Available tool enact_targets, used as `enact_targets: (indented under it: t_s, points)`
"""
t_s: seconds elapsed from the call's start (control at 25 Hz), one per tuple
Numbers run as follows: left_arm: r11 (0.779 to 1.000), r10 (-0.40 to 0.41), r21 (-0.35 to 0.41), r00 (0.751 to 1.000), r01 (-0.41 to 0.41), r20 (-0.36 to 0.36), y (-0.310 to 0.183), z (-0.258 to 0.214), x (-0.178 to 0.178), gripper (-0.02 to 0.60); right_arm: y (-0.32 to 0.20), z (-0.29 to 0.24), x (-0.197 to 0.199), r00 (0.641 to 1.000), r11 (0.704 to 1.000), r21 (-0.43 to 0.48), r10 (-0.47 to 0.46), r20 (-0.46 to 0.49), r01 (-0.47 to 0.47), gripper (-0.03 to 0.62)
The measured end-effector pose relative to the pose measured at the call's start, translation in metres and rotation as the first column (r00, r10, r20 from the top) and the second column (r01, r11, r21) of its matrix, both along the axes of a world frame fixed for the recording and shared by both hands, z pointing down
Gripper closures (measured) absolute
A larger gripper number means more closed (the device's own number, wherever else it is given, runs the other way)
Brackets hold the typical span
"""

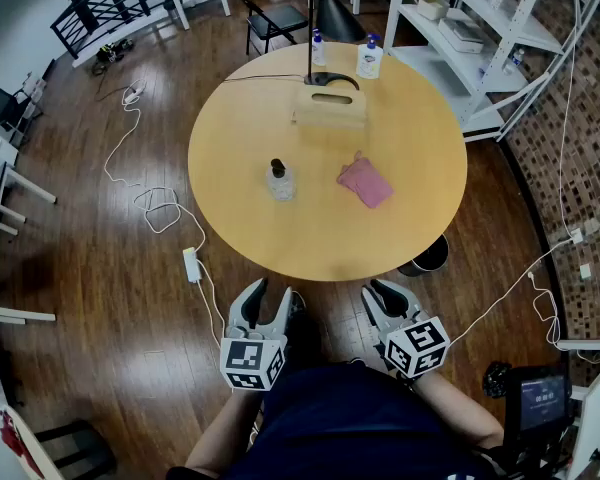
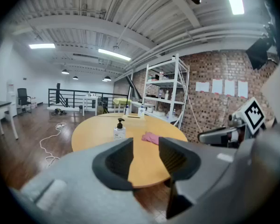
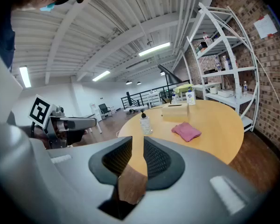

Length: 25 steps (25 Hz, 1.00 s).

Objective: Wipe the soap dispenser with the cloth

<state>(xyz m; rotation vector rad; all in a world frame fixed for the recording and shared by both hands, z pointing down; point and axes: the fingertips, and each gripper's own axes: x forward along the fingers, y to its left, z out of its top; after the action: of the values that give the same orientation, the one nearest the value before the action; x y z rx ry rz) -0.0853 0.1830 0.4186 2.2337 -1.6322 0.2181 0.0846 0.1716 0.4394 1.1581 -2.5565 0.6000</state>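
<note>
Cloth [image 1: 365, 183] well beyond R gripper [image 1: 378, 293]

I see a round wooden counter [image 1: 240, 168] carrying a soap dispenser [image 1: 280, 180], a pink cloth [image 1: 366, 183] nearby, a tissue box [image 1: 331, 107] and two bottles [image 1: 369, 58] at its far edge.

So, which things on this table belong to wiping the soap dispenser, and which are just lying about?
For the job: soap dispenser; pink cloth; left gripper and right gripper, both open and empty, short of the table.
Lying about: tissue box; labelled bottle; smaller bottle; black stand.
</note>
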Motion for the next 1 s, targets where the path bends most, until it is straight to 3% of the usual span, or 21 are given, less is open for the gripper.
enact_targets:
  t_s: [0.16, 0.28, 0.4, 0.6, 0.84, 0.92, 1.0]
  points:
    - [0.996, 0.069, -0.064, 0.997, -0.068, 0.018, -0.067, 0.014, -0.052, 0.379, -0.067, 0.012, -0.025, 0.994, 0.997, -0.014, 0.079, -0.080, -0.081, 0.442]
    - [0.989, 0.118, -0.089, 0.992, -0.115, 0.035, -0.112, 0.024, -0.076, 0.360, -0.130, 0.028, -0.021, 0.976, 0.990, 0.023, 0.141, -0.167, -0.139, 0.421]
    - [0.981, 0.154, -0.123, 0.987, -0.148, 0.040, -0.135, 0.032, -0.093, 0.360, -0.179, 0.056, -0.014, 0.951, 0.983, 0.000, 0.175, -0.253, -0.181, 0.418]
    - [0.970, 0.143, -0.206, 0.989, -0.131, 0.042, -0.143, 0.054, -0.107, 0.360, -0.238, 0.118, -0.011, 0.894, 0.991, -0.031, 0.102, -0.436, -0.128, 0.394]
    - [0.955, 0.113, -0.281, 0.992, -0.092, 0.058, -0.139, 0.053, -0.098, 0.362, -0.286, 0.189, -0.015, 0.798, 0.987, -0.156, -0.064, -0.600, -0.039, 0.341]
    - [0.958, 0.098, -0.276, 0.992, -0.074, 0.075, -0.139, 0.051, -0.096, 0.362, -0.295, 0.207, -0.013, 0.818, 0.983, -0.183, -0.077, -0.571, -0.035, 0.344]
    - [0.958, 0.089, -0.282, 0.992, -0.060, 0.090, -0.140, 0.055, -0.096, 0.367, -0.298, 0.218, -0.010, 0.866, 0.974, -0.221, -0.074, -0.495, -0.044, 0.508]
